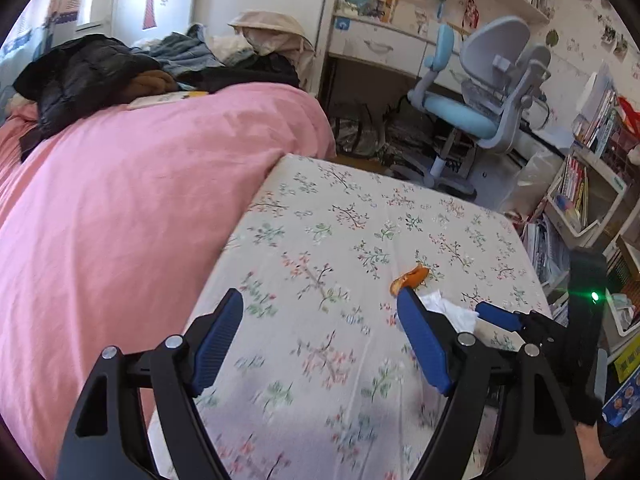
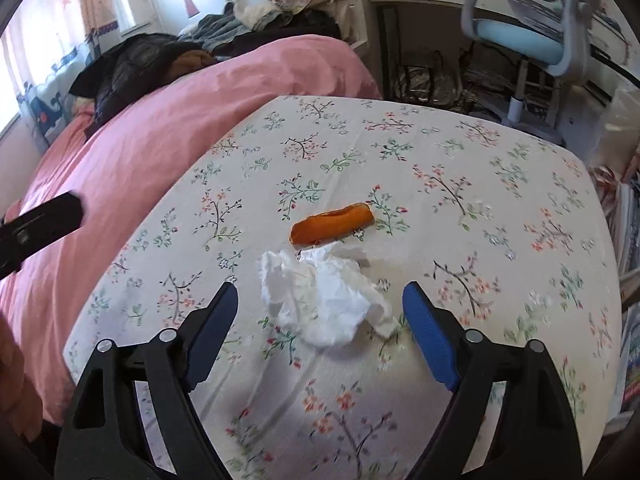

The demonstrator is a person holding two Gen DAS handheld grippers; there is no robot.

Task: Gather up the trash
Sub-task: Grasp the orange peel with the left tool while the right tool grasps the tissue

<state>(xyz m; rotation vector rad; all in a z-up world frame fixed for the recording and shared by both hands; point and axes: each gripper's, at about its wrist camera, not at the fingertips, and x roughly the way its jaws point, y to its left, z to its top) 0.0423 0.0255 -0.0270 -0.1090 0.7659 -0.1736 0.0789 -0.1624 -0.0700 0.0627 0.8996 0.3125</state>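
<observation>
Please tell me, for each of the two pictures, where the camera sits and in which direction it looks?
Left wrist: on the left hand-held gripper, facing down across the floral bedsheet; own open fingers show, and the right hand-held gripper.
Right wrist: on the right hand-held gripper, looking down at the crumpled white tissue; own open fingers show.
Shared: the tissue, curled orange peel, pink duvet, blue-grey desk chair.
</observation>
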